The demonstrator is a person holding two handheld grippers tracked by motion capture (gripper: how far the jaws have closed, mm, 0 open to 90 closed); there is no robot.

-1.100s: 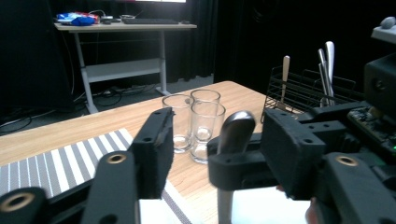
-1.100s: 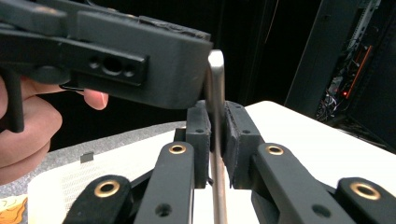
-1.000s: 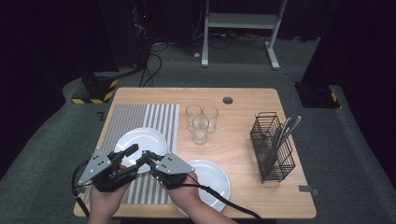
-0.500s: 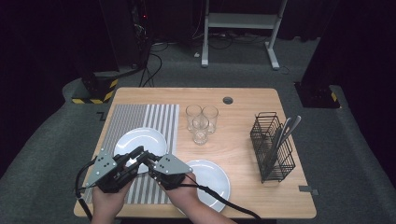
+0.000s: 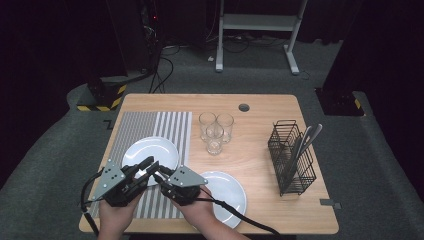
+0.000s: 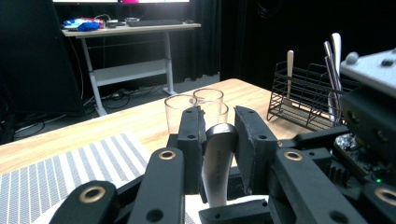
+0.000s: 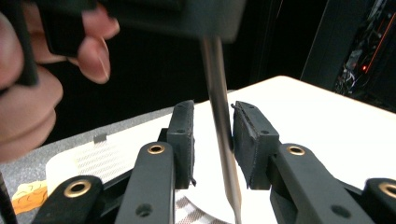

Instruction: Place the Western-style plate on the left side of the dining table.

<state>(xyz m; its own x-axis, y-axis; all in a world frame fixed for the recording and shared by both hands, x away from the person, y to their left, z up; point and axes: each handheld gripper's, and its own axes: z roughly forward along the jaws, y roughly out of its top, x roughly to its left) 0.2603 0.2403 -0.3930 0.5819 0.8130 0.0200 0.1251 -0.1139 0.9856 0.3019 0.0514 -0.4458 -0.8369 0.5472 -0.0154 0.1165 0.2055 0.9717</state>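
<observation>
Over the near left part of the table (image 5: 260, 107), in the high view, the left gripper (image 5: 149, 165) and the right gripper (image 5: 159, 176) are meeting tip to tip above the striped mat (image 5: 165, 127), just in front of the left plate (image 5: 150, 150); the second plate (image 5: 227, 192) is lying just to the right of the right hand (image 5: 197, 212), three glasses (image 5: 215, 131) are standing together past it, and the wire basket (image 5: 292, 157) with cutlery is sitting well apart at the right. What the grippers are sharing is too small to make out there. In the left gripper view, the left gripper (image 6: 219, 135) is holding a metal utensil (image 6: 218, 163), its broad rounded end sitting between the narrowed jaws, with the glasses (image 6: 196, 105) and the basket (image 6: 303, 93) standing beyond and the right gripper's body crowding in at the right. In the right gripper view, the right gripper (image 7: 212, 140) is standing around the utensil's handle (image 7: 223, 140), which is hanging down from the left gripper above; the jaws have just been opening, the left pad (image 7: 183, 140) is standing clear of the handle, and the right one is lying just beside it, contact being hard to tell. The person's fingers (image 7: 88, 42) are wrapping the other gripper at the upper left.
</observation>
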